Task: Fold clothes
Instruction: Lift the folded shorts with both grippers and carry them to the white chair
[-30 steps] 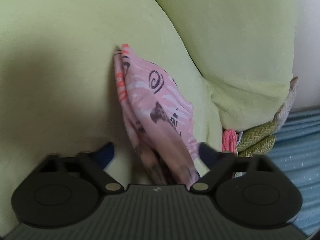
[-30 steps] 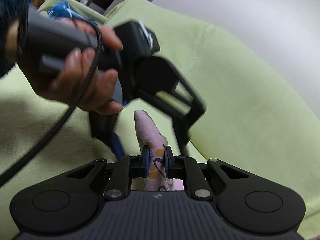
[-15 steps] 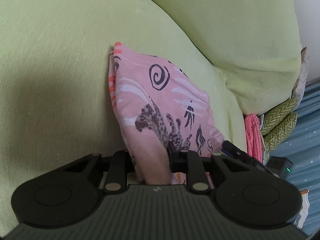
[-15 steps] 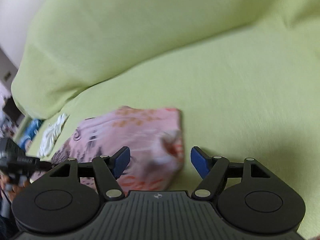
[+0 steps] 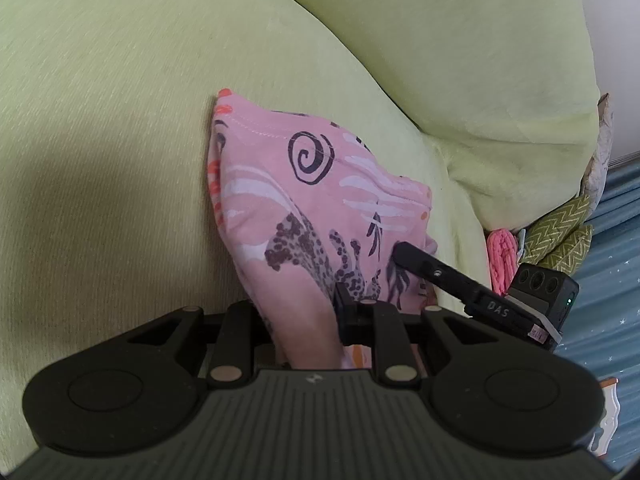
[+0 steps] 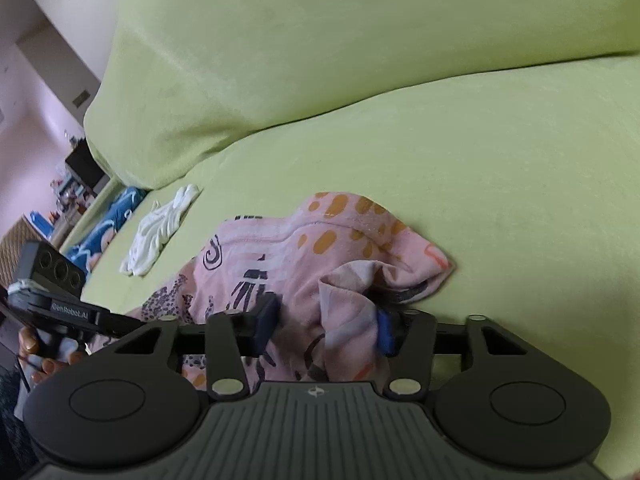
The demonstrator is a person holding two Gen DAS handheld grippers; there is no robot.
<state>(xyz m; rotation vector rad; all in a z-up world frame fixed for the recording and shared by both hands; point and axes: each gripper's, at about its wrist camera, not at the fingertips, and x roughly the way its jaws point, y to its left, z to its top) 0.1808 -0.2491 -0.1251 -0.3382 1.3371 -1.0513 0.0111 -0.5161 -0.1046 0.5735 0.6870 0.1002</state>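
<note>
Lying on the lime-green sofa seat (image 6: 500, 168), the pink printed garment (image 5: 304, 208) has its hemmed edge facing the backrest cushion (image 5: 460, 60), with bare seat open to the left of it in the left wrist view and toward the right in the right wrist view. The left gripper (image 5: 304, 320) is closed tight on a fold of that garment. The right gripper (image 6: 326, 326) has its blue-padded fingers (image 6: 385, 330) part-way apart around a bunched fold; whether they clamp it I cannot tell. Its body reads "DAS" in the left view; the left gripper's reads "GenRobot.AI". A white cloth (image 6: 160, 232) lies well apart near the seat's far end, a blue patterned fabric (image 6: 104, 228) beyond it.
</note>
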